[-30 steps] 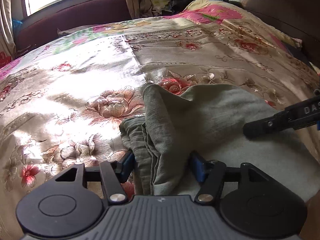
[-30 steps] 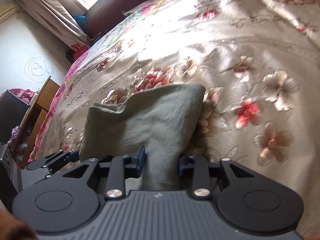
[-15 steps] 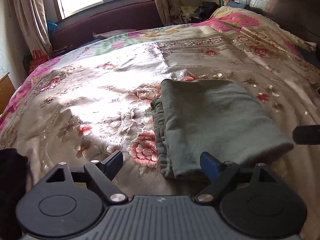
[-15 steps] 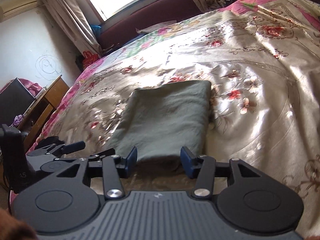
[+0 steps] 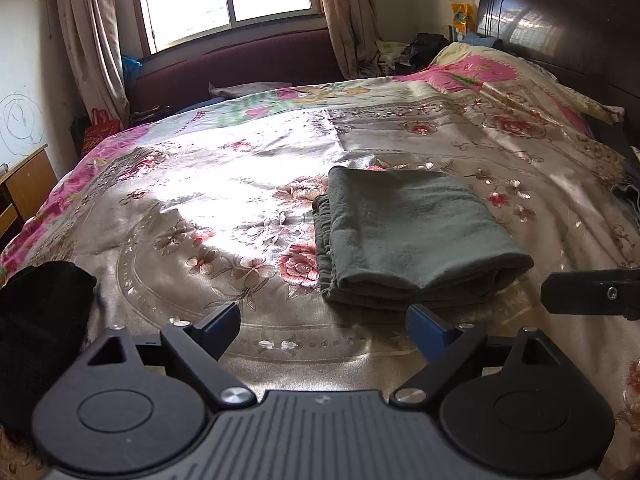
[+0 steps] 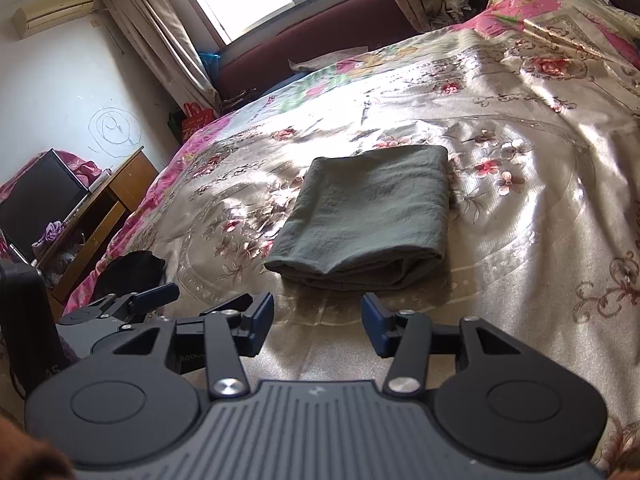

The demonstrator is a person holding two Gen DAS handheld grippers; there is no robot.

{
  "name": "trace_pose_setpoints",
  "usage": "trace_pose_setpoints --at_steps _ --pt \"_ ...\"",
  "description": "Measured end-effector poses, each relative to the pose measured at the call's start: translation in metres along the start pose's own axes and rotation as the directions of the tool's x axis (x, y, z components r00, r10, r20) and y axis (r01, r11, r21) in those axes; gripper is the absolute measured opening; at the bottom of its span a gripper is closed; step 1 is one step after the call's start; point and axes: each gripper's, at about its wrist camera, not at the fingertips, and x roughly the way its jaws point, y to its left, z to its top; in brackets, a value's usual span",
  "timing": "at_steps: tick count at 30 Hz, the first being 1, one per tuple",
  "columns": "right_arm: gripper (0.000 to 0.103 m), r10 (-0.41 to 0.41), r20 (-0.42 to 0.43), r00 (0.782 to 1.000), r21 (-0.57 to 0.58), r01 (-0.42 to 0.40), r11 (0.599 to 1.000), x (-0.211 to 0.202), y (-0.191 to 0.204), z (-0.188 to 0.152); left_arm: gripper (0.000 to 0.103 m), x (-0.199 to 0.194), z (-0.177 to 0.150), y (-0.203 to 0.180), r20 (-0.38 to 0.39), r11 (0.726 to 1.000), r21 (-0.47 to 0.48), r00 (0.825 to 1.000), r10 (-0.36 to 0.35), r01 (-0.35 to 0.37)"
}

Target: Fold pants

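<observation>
The grey-green pants lie folded into a flat rectangle on the floral bedspread, with stacked layers showing at the near edge. My left gripper hovers short of that edge; its jaws are opening, with nothing between them. From the right wrist view the pants sit just beyond my right gripper, which is open and empty. One finger of the right gripper shows at the right of the left wrist view. The left gripper appears low at the left of the right wrist view.
A black garment lies at the bed's near left corner. A wooden desk stands left of the bed. A dark headboard rises on the right, and a maroon sofa sits under the window beyond.
Both grippers let go of the pants and drew back and up from them. The left jaws widened a lot. The pants now lie flat and folded.
</observation>
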Motion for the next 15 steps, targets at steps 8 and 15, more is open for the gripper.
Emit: trace_pose_setpoints --at_steps 8,15 --pt "0.050 -0.011 -0.016 1.000 -0.012 0.011 1.000 -0.003 0.007 -0.016 0.103 -0.011 -0.019 -0.003 -0.007 1.000 -0.006 1.000 -0.012 0.012" --pt "0.050 -0.017 -0.029 0.999 -0.012 0.016 1.000 -0.006 0.008 -0.030 0.103 -0.018 -0.031 -0.006 -0.013 1.000 -0.005 1.000 -0.008 0.008"
